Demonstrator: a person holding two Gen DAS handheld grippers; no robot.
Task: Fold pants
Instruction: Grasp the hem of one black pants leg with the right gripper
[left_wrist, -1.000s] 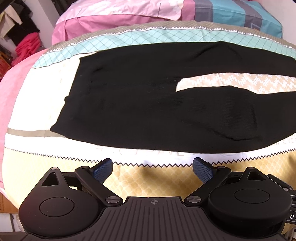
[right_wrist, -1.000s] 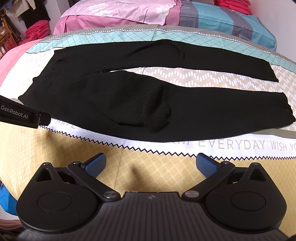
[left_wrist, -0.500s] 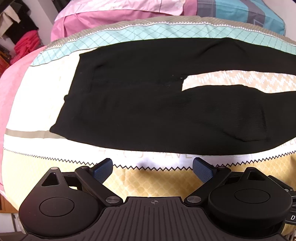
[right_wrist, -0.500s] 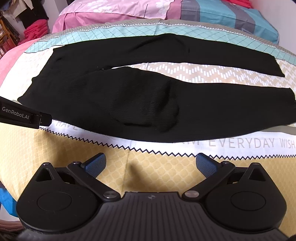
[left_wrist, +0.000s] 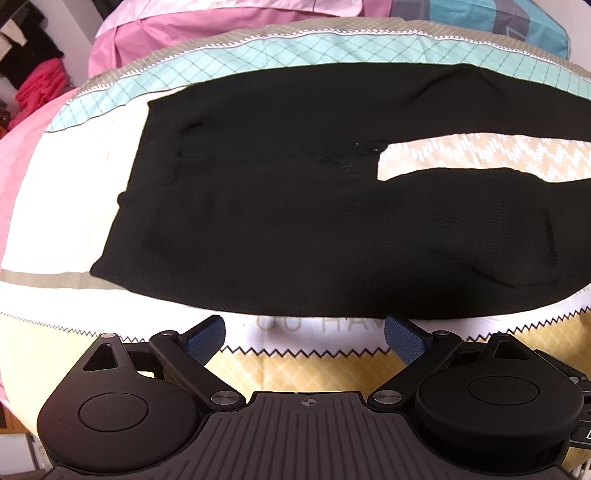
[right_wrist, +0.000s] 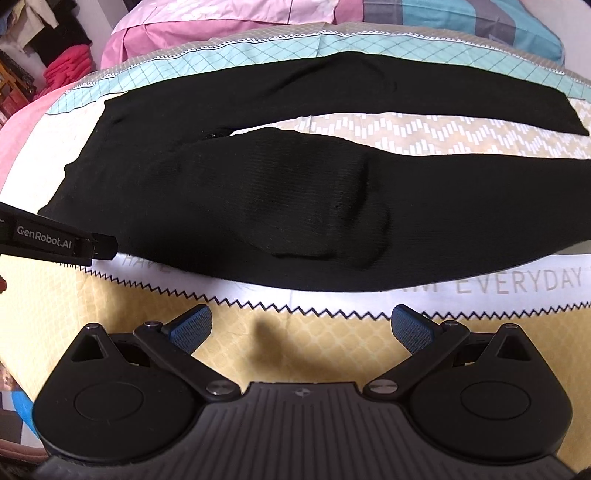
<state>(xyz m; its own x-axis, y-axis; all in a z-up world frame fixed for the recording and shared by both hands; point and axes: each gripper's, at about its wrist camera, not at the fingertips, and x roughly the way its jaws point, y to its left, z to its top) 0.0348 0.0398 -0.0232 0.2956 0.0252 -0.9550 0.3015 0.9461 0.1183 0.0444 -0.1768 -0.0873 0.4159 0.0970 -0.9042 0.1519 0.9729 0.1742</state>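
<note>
Black pants lie spread flat on the bed, waistband to the left and both legs running right with a gap of bedspread between them. In the right wrist view the same pants show a bulging crease in the near leg. My left gripper is open, just short of the pants' near edge by the waist end, holding nothing. My right gripper is open too, a little back from the near leg's edge. The left gripper's body shows at the left of the right wrist view.
The patterned bedspread has a yellow band nearest me, a zigzag line and a white band with grey lettering. A pink and blue duvet is piled at the far side. Red and dark clothes sit at the far left.
Both grippers have moved forward toward the pants' near edge, so the pants fill more of each view. Jaws stayed open.
</note>
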